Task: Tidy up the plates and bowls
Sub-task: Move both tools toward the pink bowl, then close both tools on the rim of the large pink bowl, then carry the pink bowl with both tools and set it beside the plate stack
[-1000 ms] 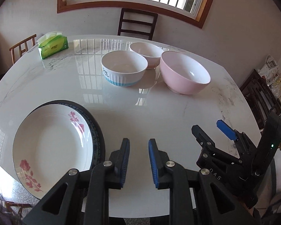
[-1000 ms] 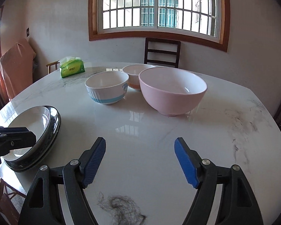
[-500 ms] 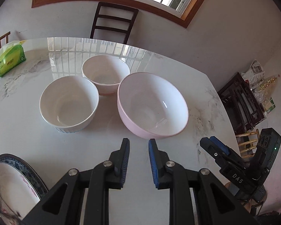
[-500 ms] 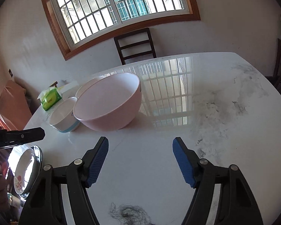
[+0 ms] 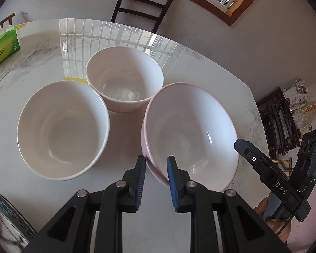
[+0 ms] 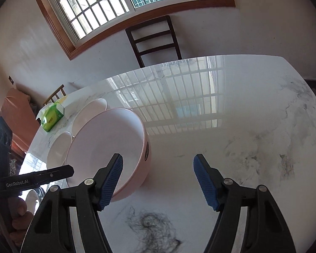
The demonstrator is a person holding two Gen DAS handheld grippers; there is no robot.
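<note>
Three bowls stand close together on the marble table: a large pink bowl, a white bowl to its left and a smaller white bowl behind them. My left gripper is narrowly open, its fingers straddling the pink bowl's near rim without clamping it. My right gripper is wide open and empty; its left finger overlaps the pink bowl's right side. A flowered plate on a dark plate shows at the bottom left edge.
A green tissue pack lies at the table's far left. A dark wooden chair stands behind the table. A clump of dark hair lies on the marble beneath my right gripper. Dark furniture stands right of the table.
My left gripper has moved forward from the plate over to the pink bowl's rim. My right gripper has swung right and closed in beside the pink bowl, staying wide open.
</note>
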